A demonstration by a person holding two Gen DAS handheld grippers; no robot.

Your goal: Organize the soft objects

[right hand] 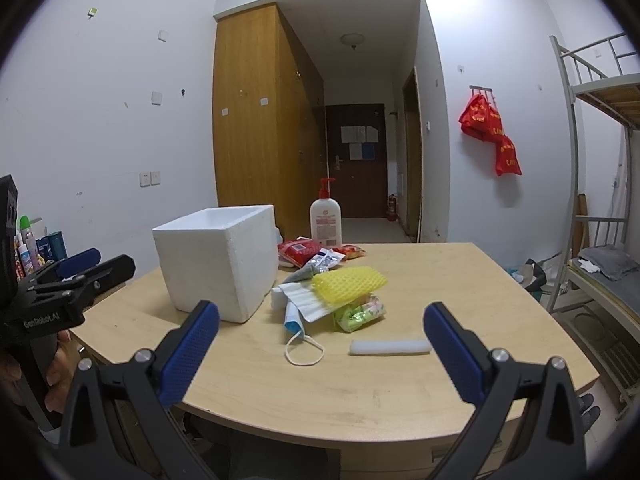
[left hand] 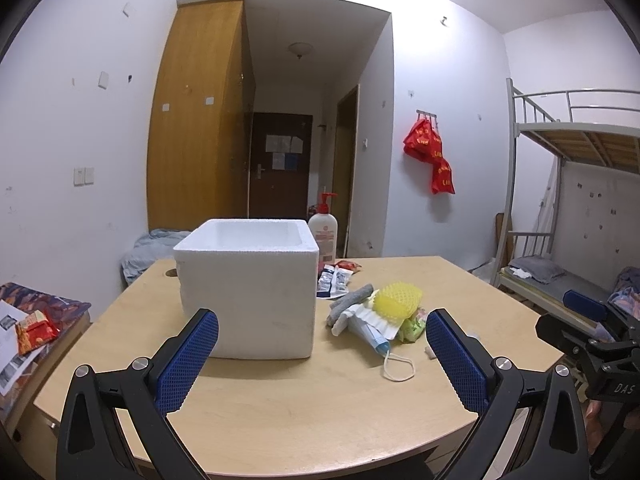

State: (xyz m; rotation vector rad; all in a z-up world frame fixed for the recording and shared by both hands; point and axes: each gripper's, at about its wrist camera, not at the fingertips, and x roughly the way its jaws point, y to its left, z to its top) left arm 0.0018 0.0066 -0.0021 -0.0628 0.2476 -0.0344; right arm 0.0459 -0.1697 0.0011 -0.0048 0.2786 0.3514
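A white foam box [left hand: 248, 288] stands open-topped on the wooden table [left hand: 280, 400]; it also shows in the right wrist view [right hand: 216, 260]. Beside it lies a pile of soft things: a yellow foam net [left hand: 396, 300] [right hand: 348, 284], a grey rolled cloth [left hand: 350, 300], white corrugated foam [right hand: 304, 300], a blue face mask [left hand: 380, 344] [right hand: 294, 322] and a green packet [right hand: 360, 312]. A white foam stick [right hand: 390, 347] lies apart, nearer the front. My left gripper [left hand: 322, 356] is open and empty, short of the box. My right gripper [right hand: 320, 356] is open and empty, short of the pile.
A pump bottle [right hand: 325, 220] and red snack packets [right hand: 300, 250] sit behind the pile. A bunk bed [left hand: 568, 200] stands at right. Bottles [right hand: 36, 252] line the left wall. A cluttered side surface [left hand: 28, 328] lies left of the table.
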